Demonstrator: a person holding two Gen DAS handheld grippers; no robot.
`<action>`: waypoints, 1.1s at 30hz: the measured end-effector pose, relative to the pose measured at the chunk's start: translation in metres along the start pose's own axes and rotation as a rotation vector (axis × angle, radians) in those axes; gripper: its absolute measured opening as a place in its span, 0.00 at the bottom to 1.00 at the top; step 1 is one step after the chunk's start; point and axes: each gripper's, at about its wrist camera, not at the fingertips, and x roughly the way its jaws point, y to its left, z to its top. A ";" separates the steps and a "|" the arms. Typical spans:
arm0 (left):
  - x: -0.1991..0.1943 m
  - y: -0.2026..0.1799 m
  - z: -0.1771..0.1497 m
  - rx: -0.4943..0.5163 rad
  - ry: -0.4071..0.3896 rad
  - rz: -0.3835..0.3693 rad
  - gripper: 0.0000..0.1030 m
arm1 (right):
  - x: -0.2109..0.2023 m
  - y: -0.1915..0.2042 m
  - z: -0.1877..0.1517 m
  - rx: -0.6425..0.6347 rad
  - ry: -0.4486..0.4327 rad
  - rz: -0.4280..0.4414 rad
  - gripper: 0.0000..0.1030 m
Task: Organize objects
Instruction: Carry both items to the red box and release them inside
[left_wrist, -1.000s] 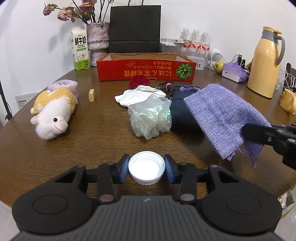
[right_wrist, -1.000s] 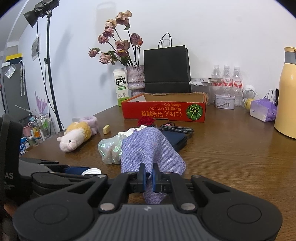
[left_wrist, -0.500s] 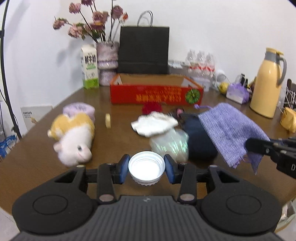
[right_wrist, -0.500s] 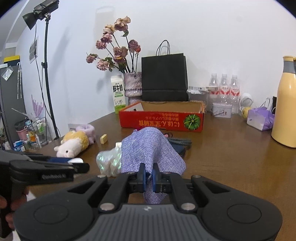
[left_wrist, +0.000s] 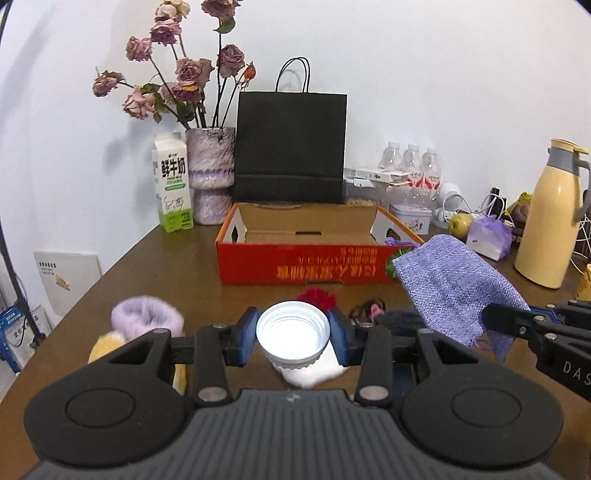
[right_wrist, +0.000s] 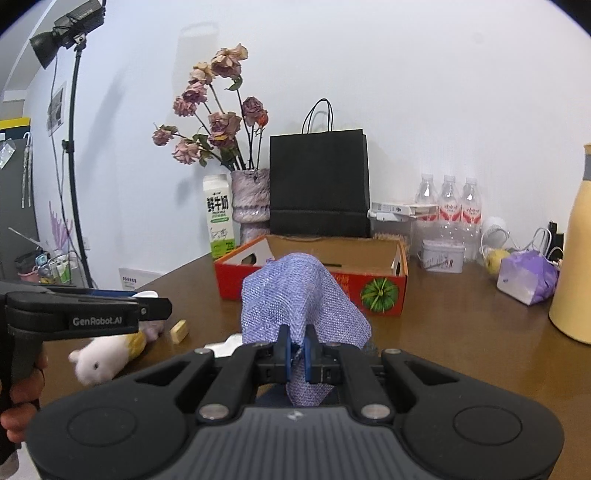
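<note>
While the left gripper (left_wrist: 292, 334) clamps a white cap (left_wrist: 292, 331) between its two blue pads, rim upward, the cap sits in front of the red box (left_wrist: 306, 260) and above the table (left_wrist: 177, 273). Right gripper (right_wrist: 296, 356): jaws closed on the lower edge of a purple cloth (right_wrist: 301, 301), which rises ahead of the pads and drapes down below them. Cloth position: in front of the box, near its right corner, clear of the table. Left of the box on the table lie a plush toy (right_wrist: 107, 352) and a small yellow block (right_wrist: 179, 331).
</note>
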 end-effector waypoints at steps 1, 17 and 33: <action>0.006 0.001 0.006 0.001 0.000 -0.001 0.40 | 0.006 -0.001 0.004 -0.001 -0.001 -0.002 0.06; 0.122 0.006 0.100 -0.008 0.038 0.007 0.40 | 0.128 -0.033 0.075 -0.011 0.008 -0.020 0.06; 0.262 0.003 0.131 0.015 0.171 0.055 0.40 | 0.269 -0.071 0.093 0.014 0.149 -0.020 0.06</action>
